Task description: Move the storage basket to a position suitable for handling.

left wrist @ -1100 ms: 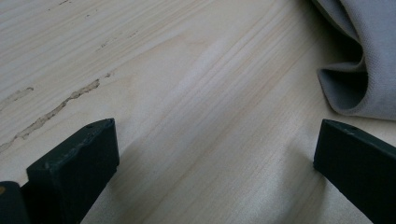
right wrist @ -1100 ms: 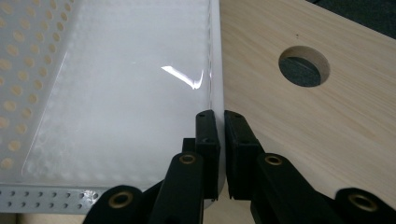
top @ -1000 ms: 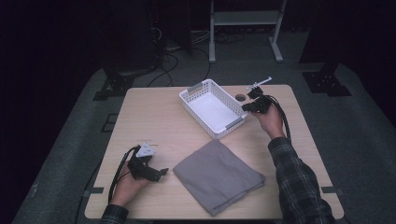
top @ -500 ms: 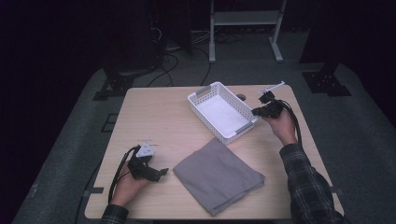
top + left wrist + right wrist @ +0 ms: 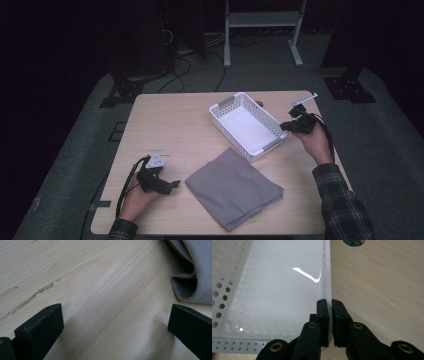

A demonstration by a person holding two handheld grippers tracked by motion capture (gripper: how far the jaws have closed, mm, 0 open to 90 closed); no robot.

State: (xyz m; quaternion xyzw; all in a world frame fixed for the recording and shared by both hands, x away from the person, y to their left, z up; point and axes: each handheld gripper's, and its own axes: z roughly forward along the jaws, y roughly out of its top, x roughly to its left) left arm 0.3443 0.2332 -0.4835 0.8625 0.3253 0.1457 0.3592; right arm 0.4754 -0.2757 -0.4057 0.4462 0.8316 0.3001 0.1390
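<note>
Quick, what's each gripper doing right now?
Left gripper: open, holding nothing, jaws wide over the table beside the cloth.
Right gripper: shut on the basket wall.

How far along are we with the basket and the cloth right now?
Done: the right gripper is clamped on the white basket wall near a corner, at the table's far right. In hand: that basket is being dragged by its wall. Left, likely: the grey cloth lies folded and untouched at the near edge, with the left gripper open beside it, jaws on bare table.
</note>
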